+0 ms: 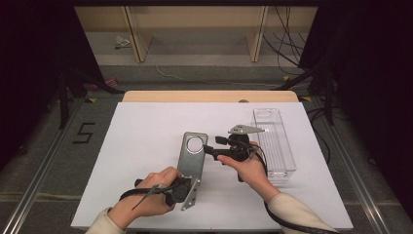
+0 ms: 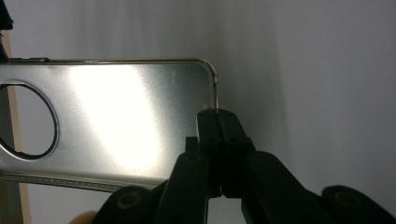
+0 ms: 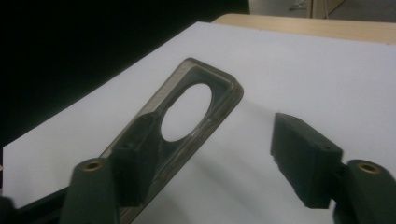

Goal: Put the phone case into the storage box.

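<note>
A silvery phone case (image 1: 193, 158) with a round camera hole is held tilted just above the white sheet at the table's middle. My left gripper (image 1: 189, 184) is shut on the case's near end. In the left gripper view the closed jaws (image 2: 218, 122) pinch the rim of the case (image 2: 116, 116) by its corner. My right gripper (image 1: 210, 149) stands beside the case's far end, at its right side. In the right gripper view that gripper (image 3: 215, 135) is open; the case (image 3: 226, 95) lies by its left jaw, and the pads do not press on it.
A clear plastic box (image 1: 274, 141) lies lengthwise at the right of the white sheet (image 1: 141, 131), close behind my right hand. A wooden table edge (image 1: 209, 96) runs along the back. Cables and dark stands sit on the floor beyond.
</note>
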`<action>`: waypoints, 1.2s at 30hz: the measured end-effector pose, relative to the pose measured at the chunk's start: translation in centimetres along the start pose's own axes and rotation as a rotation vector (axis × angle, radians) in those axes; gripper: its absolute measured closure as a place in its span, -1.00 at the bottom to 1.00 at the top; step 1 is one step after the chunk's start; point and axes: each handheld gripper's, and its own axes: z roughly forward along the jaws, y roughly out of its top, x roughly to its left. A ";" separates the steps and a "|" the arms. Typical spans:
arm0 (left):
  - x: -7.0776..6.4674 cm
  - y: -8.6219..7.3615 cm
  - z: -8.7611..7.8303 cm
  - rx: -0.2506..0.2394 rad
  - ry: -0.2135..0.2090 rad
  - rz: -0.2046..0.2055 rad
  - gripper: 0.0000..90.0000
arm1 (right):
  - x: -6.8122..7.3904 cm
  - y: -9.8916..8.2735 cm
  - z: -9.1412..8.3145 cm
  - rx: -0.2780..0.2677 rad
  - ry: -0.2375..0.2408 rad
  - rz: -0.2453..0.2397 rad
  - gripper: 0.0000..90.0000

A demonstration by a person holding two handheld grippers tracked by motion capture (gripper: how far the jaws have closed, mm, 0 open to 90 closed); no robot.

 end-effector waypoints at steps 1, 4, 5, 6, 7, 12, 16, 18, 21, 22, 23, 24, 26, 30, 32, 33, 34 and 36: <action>0.0 0.0 0.0 0.001 -0.005 0.000 0.97 | 0.0 0.0 0.2 0.001 0.005 0.004 -0.16; 0.0 0.1 0.0 0.000 -0.007 -0.001 0.97 | 0.0 0.2 0.5 0.009 0.003 0.020 -0.08; 0.0 0.2 0.0 0.000 -0.008 0.005 0.97 | -0.1 0.3 0.6 0.010 -0.001 0.029 -0.06; -0.1 0.2 0.0 0.000 -0.008 0.002 0.97 | -0.1 0.4 0.6 0.011 -0.004 0.034 -0.02; -0.1 0.2 0.0 0.000 -0.004 0.005 0.97 | -0.1 0.5 0.6 0.014 -0.007 0.038 0.01; -0.2 0.4 0.0 -0.005 -0.014 0.019 0.97 | -0.3 0.5 0.8 0.025 -0.005 0.059 0.17; -0.2 0.4 0.1 -0.003 -0.012 0.013 0.97 | -0.3 0.6 0.8 0.027 -0.002 0.062 0.39; -0.3 0.4 0.2 0.000 -0.017 0.015 0.97 | -0.3 0.6 0.7 0.032 -0.002 0.071 0.42; -0.3 0.5 0.4 0.001 -0.017 0.018 0.97 | -0.3 0.6 0.8 0.033 0.000 0.088 0.47; -0.4 0.5 0.5 0.001 -0.021 0.016 0.97 | -0.3 0.6 0.7 0.029 0.002 0.095 0.49; -0.5 0.5 0.6 0.001 -0.021 0.017 0.97 | -0.2 0.7 0.7 0.023 0.009 0.107 0.52; -0.5 0.5 0.6 0.000 -0.020 0.018 0.97 | -0.2 0.7 0.7 0.019 0.014 0.119 0.54; -0.5 0.6 0.8 0.004 -0.019 0.027 0.97 | 0.0 0.9 0.6 0.021 0.009 0.119 0.57; -0.6 0.6 1.2 0.013 -0.017 0.028 0.96 | 0.3 1.1 0.3 0.019 0.005 0.125 0.62; -0.6 0.6 1.4 0.012 -0.021 0.020 0.96 | 0.4 1.2 0.2 0.015 0.009 0.130 0.65; -0.6 0.6 1.5 0.016 -0.022 0.021 0.96 | 0.4 1.2 0.2 0.010 0.019 0.137 0.67; -0.6 0.6 1.6 0.014 -0.019 0.019 0.96 | 0.5 1.3 0.1 0.005 0.022 0.137 0.68; -0.6 0.5 1.7 0.014 -0.015 0.020 0.96 | 0.6 1.3 0.0 0.000 0.020 0.139 0.70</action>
